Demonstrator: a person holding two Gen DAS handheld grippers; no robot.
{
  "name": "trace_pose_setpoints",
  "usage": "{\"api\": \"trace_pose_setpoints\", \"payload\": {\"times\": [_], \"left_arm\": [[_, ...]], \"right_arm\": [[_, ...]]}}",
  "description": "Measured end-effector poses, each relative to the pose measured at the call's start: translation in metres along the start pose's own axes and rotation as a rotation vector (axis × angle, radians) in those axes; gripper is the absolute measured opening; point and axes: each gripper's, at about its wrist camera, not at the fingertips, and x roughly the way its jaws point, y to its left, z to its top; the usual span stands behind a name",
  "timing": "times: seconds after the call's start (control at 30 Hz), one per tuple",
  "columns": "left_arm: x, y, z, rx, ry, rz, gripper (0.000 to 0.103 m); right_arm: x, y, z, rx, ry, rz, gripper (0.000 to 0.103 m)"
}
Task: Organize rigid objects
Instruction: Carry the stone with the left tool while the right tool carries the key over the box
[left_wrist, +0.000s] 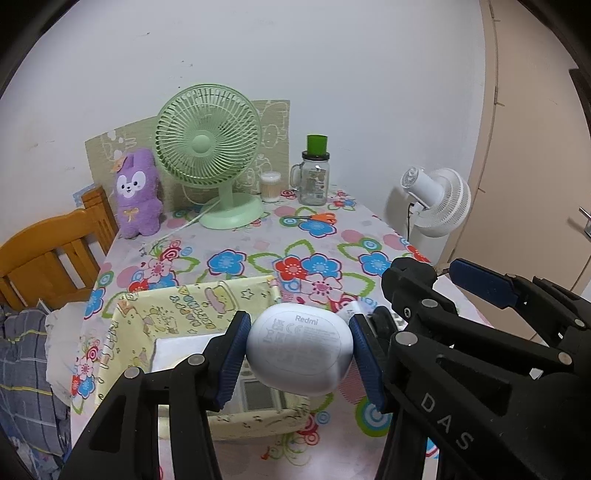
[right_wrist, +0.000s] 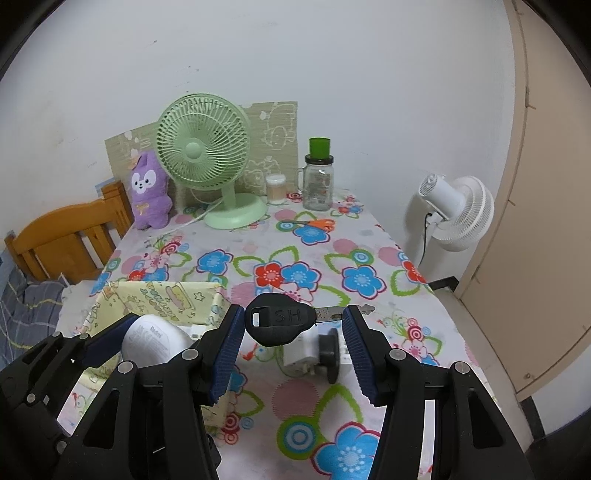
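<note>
My left gripper is shut on a white Redmi earbud case, held by its two sides above the near part of a yellow fabric box. The box holds flat white items. My right gripper is shut on a black-headed key, gripped lengthwise with its metal blade towards the right pad, over the flowered tablecloth. In the right wrist view the yellow fabric box and the earbud case sit at lower left. A white plug with a black round part lies under the key.
At the back stand a green desk fan, a purple plush, a small white tub and a glass jar with a green lid. Orange scissors lie near them. A wooden chair is left, a white floor fan right.
</note>
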Motion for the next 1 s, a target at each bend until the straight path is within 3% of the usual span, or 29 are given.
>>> {"api": "trace_pose_setpoints", "payload": {"times": [1.0], "left_arm": [[0.035,0.082,-0.003,-0.056,0.079,0.096,0.057]], "right_arm": [[0.058,0.079,0.011,-0.068,0.083,0.09,0.058]]}}
